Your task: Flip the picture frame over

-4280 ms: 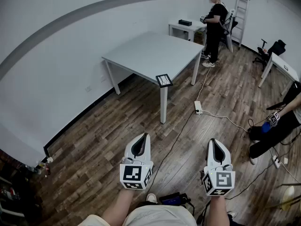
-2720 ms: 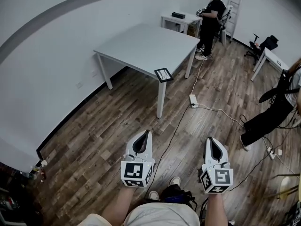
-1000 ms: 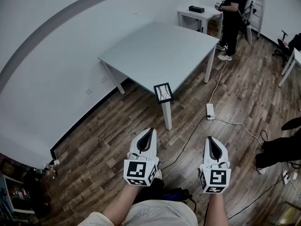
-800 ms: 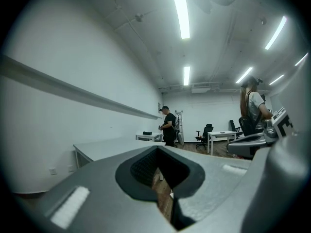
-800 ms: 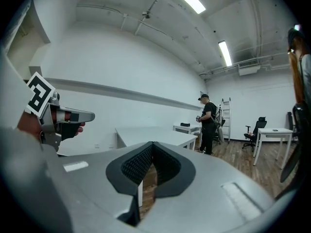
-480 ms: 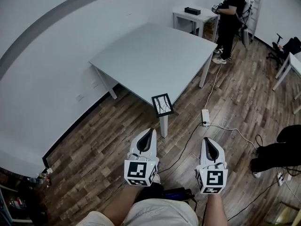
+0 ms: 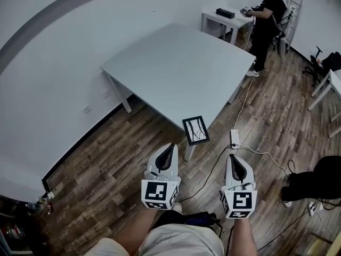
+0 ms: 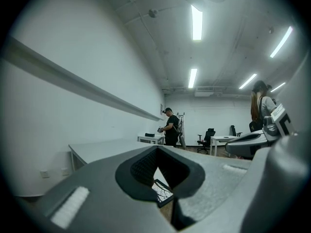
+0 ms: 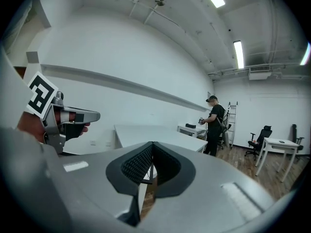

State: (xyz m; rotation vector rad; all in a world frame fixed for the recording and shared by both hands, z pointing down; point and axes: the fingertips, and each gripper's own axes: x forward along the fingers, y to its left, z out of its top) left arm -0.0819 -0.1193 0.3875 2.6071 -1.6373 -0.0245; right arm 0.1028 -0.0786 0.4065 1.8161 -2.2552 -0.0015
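A small black picture frame lies flat on the near corner of the grey table, picture side up with a branch-like drawing showing. Both grippers hang in the air in front of that corner, short of the table. My left gripper is shut and holds nothing; it points at the frame's left side. My right gripper is also shut and empty, off to the right of the frame above the floor. In the left gripper view the frame shows through the gap behind the closed tips of that gripper.
A white power strip and its cables lie on the wood floor right of the table leg. A person in black stands by a small white table at the back. Another person's dark legs are at the right.
The view has come closer to the table, so the frame's corner now sits just ahead of the grippers. Both grippers stay shut and level, side by side.
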